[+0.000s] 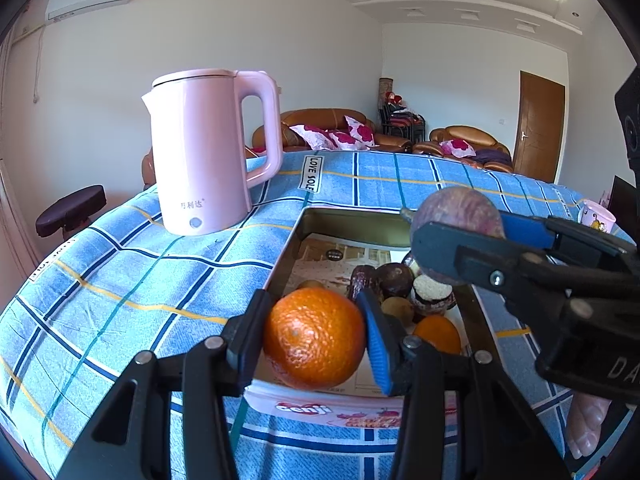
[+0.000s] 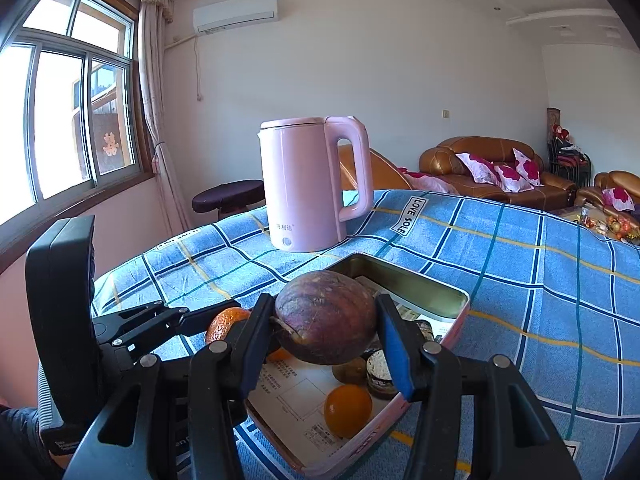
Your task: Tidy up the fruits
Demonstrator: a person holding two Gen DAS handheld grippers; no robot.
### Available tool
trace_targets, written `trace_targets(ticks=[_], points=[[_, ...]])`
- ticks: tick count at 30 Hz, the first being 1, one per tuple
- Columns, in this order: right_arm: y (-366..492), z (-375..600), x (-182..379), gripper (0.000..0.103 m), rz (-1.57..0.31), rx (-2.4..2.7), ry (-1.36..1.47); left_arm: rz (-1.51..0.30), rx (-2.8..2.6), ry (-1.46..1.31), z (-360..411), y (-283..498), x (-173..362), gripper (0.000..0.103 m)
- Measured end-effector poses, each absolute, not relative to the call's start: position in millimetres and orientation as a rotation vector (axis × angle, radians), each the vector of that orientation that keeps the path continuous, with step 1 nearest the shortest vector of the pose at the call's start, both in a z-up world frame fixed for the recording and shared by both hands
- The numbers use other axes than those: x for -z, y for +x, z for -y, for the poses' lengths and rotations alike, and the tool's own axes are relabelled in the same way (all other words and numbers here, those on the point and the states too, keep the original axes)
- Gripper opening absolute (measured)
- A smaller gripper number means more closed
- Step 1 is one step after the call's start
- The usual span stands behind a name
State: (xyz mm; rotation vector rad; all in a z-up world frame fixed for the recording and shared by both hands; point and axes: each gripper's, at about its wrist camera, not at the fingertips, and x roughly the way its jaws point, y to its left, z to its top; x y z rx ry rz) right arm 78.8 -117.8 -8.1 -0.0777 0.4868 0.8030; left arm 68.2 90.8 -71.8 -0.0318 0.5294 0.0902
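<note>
Both the left gripper (image 1: 316, 332) and right gripper (image 2: 326, 344) are black plastic linkages with silver rivets and blue finger pads (image 1: 378, 344).

Kettle (image 2: 316, 184) pale pink. Cloth on surface (image 1: 120, 280): blue plaid, dark blue, white, yellow and teal lines. Tin (image 2: 404, 284) dull gold inside, pink outside. Orange (image 1: 314, 338) bright orange; passion fruit (image 2: 326, 316) mottled purple-brown. Claw pads (image 2: 394, 348) blue, arms black.

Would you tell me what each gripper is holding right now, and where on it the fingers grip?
The left gripper clamps an orange across its sides. The right gripper clamps a purple fruit across its sides, above the tin.
</note>
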Motion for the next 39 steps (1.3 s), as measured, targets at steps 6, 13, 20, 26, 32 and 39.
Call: trace_targets(ticks=[6, 13, 20, 26, 32, 39], points=[[82.3, 115.1, 12.2, 0.053, -0.513, -0.808, -0.065, -0.533, -0.086, -0.026, -91.2, 66.1, 72.6, 0.049], [87.6, 106.9, 21.9, 0.054, -0.569, -0.824, -0.07, -0.543, -0.093, -0.028, -92.6, 66.0, 73.4, 0.05], [91.7, 102.2, 29.8, 0.061, -0.615, -0.834, -0.07, -0.546, -0.086, -0.032, -92.2, 66.2, 73.3, 0.074], [78.6, 107.8, 18.4, 0.076, -0.563, -0.847, -0.08, -0.482, -0.114, 0.016, -84.7, 56.8, 68.0, 0.097], [74.6, 130.5, 3.3, 0.077, -0.511, -0.816, -0.012, -0.472, -0.119, -0.018, -90.0, 53.4, 65.4, 0.098], [73.4, 157.7, -7.8, 0.079, -0.468, -0.739, 0.036, -0.469, -0.12, -0.045, -91.3, 49.8, 62.4, 0.098]])
